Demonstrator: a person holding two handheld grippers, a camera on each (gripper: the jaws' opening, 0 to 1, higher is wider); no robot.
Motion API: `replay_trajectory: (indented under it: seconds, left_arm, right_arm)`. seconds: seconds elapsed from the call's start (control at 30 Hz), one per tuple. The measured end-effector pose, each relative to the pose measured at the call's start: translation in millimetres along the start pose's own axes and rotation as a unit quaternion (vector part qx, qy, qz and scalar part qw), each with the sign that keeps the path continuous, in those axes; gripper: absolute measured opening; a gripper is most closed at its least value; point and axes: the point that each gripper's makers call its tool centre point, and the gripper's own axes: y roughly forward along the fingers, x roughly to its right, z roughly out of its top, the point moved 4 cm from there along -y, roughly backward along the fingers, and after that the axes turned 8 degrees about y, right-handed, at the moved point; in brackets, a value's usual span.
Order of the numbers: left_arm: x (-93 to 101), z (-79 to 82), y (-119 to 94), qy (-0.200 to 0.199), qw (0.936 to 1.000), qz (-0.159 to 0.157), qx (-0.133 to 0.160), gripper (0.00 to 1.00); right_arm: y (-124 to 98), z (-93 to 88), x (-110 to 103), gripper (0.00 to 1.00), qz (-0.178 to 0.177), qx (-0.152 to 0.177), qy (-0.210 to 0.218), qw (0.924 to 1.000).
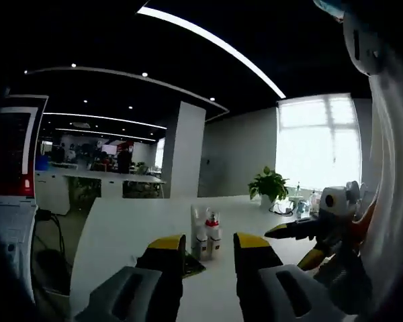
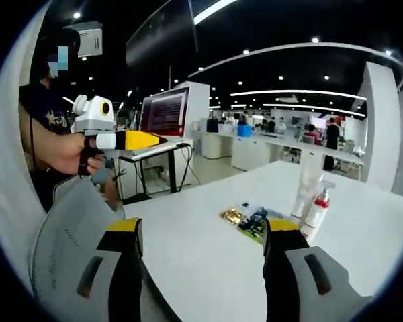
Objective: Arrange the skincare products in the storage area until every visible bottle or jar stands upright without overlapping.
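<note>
On the white worktop [image 2: 208, 268], the skincare bottles [image 1: 206, 235] stand upright together well beyond the left claw [image 1: 209, 248], seen between its spread, empty jaws. In the right gripper view, the right claw [image 2: 201, 241] is likewise agape and empty, with a tall tube [image 2: 307, 188] and red-capped bottle [image 2: 317, 213] ahead to the right, beside flat sachets [image 2: 248, 220].

You're in a big open-plan office: a dark ceiling [image 1: 121, 40] with long light strips [image 1: 215, 43] and spotlights, rows of white desks [image 2: 282, 144] with people seated far off, a monitor [image 2: 164, 111] on a stand, a white pillar [image 1: 185, 151], a potted plant [image 1: 269, 184] by the bright window [image 1: 319, 141].
</note>
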Motion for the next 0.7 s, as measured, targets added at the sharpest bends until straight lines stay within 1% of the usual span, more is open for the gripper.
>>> replay_trajectory:
  seconds: [0.03, 0.07, 0.1, 0.13, 0.17, 0.2, 0.23, 0.27, 0.3, 0.33, 0.37, 0.43, 0.47, 0.53, 0.57, 0.6, 0.63, 0.67, 0.7]
  left_arm:
    - [-1.8, -1.4, -2.8, 0.002, 0.9999, 0.012, 0.002, 0.51]
    - [-2.4, -3.0, -4.9, -0.001, 0.9998, 0.020, 0.001, 0.61]
    - [-3.1, -5.9, -7.2, -0.007, 0.9995, 0.031, -0.001, 0.74]
    - [-3.0, -8.1, -8.3, -0.009, 0.9992, 0.038, -0.006, 0.84]
    - [-2.3, -11.8, -9.5, -0.003, 0.9991, 0.042, -0.010, 0.92]
    - [-1.5, -13.5, -10.4, 0.006, 0.9989, 0.044, -0.013, 1.00]
    - [-1.5, -15.0, -11.5, 0.034, 0.9984, 0.043, -0.015, 0.99]
    - [1.1, -16.0, -10.8, 0.053, 0.9977, 0.038, -0.019, 1.00]
    - [8.0, -14.2, -7.5, 0.070, 0.9970, 0.027, -0.016, 1.00]
    - [12.7, -13.6, -4.9, 0.071, 0.9973, 0.018, -0.010, 1.00]
    - [18.7, -13.5, -2.9, 0.070, 0.9975, 0.007, -0.009, 1.00]
    - [28.5, -16.5, 1.2, 0.080, 0.9966, -0.012, -0.019, 1.00]
    - [32.9, -17.2, 2.2, 0.092, 0.9954, -0.021, -0.017, 1.00]
    - [35.6, -19.8, 1.0, 0.099, 0.9948, -0.024, -0.012, 1.00]
    - [35.2, -21.1, -0.6, 0.097, 0.9950, -0.021, -0.005, 1.00]
    - [31.5, -19.8, -2.2, 0.075, 0.9970, -0.001, 0.017, 1.00]
    - [31.1, -20.1, -2.4, 0.069, 0.9975, 0.003, 0.018, 1.00]
    - [35.0, -23.0, -1.1, 0.074, 0.9972, -0.005, 0.015, 1.00]
    - [40.4, -22.4, 0.9, 0.081, 0.9963, -0.020, 0.022, 1.00]
  right_arm:
    - [-0.8, 1.1, 0.3, 0.73, 0.000, 0.002, 0.002, 1.0000]
    - [-1.6, 4.4, 0.3, 0.74, 0.001, 0.013, 0.006, 0.9999]
    - [-1.8, 10.7, 0.4, 0.78, 0.001, 0.035, 0.019, 0.9992]
    - [-2.4, 13.3, 0.6, 0.83, 0.001, 0.044, 0.035, 0.9984]
    - [-2.9, 17.8, 2.1, 0.92, 0.000, 0.061, 0.050, 0.9969]
    - [-3.3, 20.8, 3.3, 0.98, -0.003, 0.073, 0.061, 0.9955]
    - [-5.2, 21.3, 3.4, 0.98, -0.003, 0.077, 0.069, 0.9946]
    - [-4.9, 24.4, 2.3, 0.98, 0.002, 0.093, 0.067, 0.9934]
    - [-5.2, 25.0, 0.7, 0.99, 0.005, 0.096, 0.071, 0.9928]
    - [-4.4, 26.4, -0.9, 0.99, 0.009, 0.100, 0.071, 0.9924]
    - [-3.7, 27.2, -3.3, 0.99, 0.010, 0.105, 0.065, 0.9923]
    - [-2.4, 26.6, -6.9, 0.99, 0.013, 0.102, 0.057, 0.9930]
    - [-1.7, 25.3, -8.9, 0.99, 0.018, 0.098, 0.057, 0.9934]
    - [-0.7, 23.5, -11.1, 0.99, 0.020, 0.092, 0.053, 0.9941]
    - [-0.3, 22.6, -11.8, 0.99, 0.020, 0.088, 0.049, 0.9947]
    - [0.0, 21.4, -11.9, 0.99, 0.020, 0.086, 0.049, 0.9950]
    - [-0.4, 21.3, -11.7, 0.99, 0.018, 0.085, 0.049, 0.9950]
    - [-0.8, 21.3, -11.5, 0.99, 0.017, 0.085, 0.049, 0.9950]
    - [-1.1, 21.3, -11.2, 0.99, 0.015, 0.085, 0.049, 0.9951]
